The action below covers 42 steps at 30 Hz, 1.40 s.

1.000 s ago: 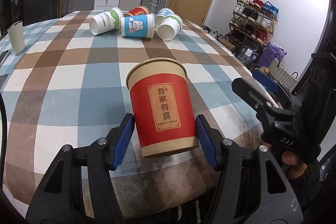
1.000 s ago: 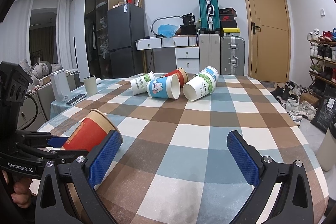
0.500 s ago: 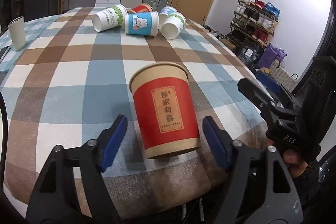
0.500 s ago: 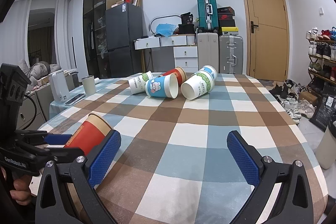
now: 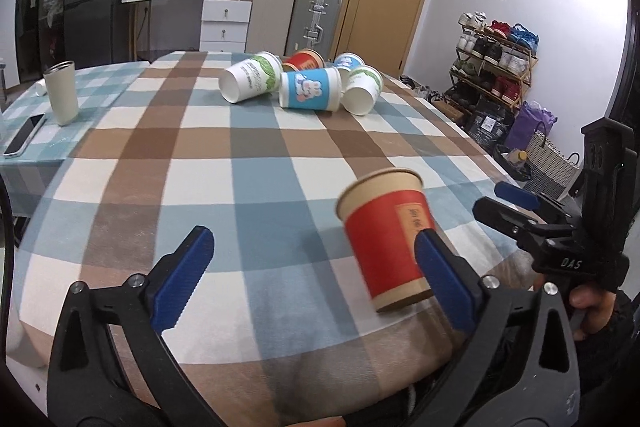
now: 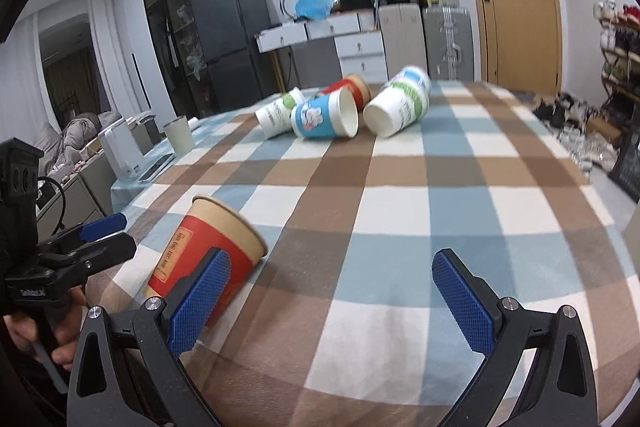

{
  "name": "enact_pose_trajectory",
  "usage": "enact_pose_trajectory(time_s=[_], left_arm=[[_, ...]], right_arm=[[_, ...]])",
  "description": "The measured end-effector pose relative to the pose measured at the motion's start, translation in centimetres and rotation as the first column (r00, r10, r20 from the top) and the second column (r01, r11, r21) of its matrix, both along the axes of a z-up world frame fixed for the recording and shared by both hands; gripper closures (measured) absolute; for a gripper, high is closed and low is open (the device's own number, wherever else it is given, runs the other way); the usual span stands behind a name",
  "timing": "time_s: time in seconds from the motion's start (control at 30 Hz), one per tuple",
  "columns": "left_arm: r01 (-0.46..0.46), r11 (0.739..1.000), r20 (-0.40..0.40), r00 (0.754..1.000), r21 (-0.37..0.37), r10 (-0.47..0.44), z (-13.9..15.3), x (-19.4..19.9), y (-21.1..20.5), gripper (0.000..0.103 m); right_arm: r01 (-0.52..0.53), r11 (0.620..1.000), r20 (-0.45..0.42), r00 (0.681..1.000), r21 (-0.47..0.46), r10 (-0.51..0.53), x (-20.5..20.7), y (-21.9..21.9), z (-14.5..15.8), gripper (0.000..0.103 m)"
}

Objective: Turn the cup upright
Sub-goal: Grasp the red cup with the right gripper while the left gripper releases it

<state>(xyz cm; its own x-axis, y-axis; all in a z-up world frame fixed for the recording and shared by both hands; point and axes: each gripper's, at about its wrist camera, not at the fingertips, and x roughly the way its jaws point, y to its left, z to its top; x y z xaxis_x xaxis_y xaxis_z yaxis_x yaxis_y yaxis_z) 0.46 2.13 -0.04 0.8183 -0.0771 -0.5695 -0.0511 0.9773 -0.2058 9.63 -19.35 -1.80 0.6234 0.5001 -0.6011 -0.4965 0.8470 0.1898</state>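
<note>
A red paper cup (image 5: 386, 239) with a brown rim stands upright near the table's front edge; it also shows in the right wrist view (image 6: 208, 251). My left gripper (image 5: 316, 279) is open and empty; the cup stands just beyond its right finger. My right gripper (image 6: 328, 299) is open and empty, with the cup behind its left finger. Several paper cups lie on their sides at the far end: a blue rabbit cup (image 5: 310, 91), white-green cups (image 5: 250, 81) and another red cup (image 5: 306, 61).
The checked tablecloth (image 5: 240, 163) covers the table. A grey tumbler (image 5: 61, 93) and a phone (image 5: 24, 141) sit on a lower side table at left. A shoe rack (image 5: 496, 51) and bags stand to the right. My right gripper shows in the left wrist view (image 5: 516, 205).
My left gripper has opened, let go of the red cup and swung left and back. The cup now stands on the table by itself.
</note>
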Motion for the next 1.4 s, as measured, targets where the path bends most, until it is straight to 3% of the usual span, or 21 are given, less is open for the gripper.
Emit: enact_pose_trajectory(time_s=[0.17,0.4,0.6,0.83,1.0,1.33,1.4], left_arm=[[-0.051,0.998,0.002,0.999,0.034,0.051,-0.4,-0.4,1.4,0.001],[-0.047,0.997,0.002,0.999,0.054,0.047,-0.9,-0.4,1.6,0.001],[-0.040,0.997,-0.001,0.999,0.059,0.040,-1.2,-0.4,1.7,0.001],[-0.041,0.998,0.004,0.999,0.041,0.040,-1.1,-0.5,2.0,0.001],[-0.034,0.998,0.003,0.999,0.050,0.034,-1.2,-0.5,1.8,0.001],[-0.027,0.998,0.009,1.000,0.059,0.027,-1.2,-0.6,1.3,0.001],[-0.028,0.998,0.010,1.000,0.057,0.028,-1.2,-0.6,1.3,0.001]], right_arm=[[-0.015,1.000,-0.023,1.000,-0.011,0.015,-0.4,1.2,0.3,0.000],[-0.044,0.999,-0.101,0.994,0.006,0.044,0.0,2.9,0.9,0.000],[-0.067,0.993,-0.245,0.965,0.099,0.089,1.4,3.8,0.8,0.000],[-0.068,0.990,-0.304,0.947,0.125,0.104,2.3,5.0,0.4,0.001],[-0.073,0.986,-0.365,0.923,0.151,0.124,3.2,5.5,-0.1,0.012],[-0.066,0.984,-0.429,0.894,0.167,0.133,4.3,5.9,-0.4,0.022],[-0.066,0.980,-0.441,0.886,0.185,0.143,4.4,5.9,-0.5,0.030]])
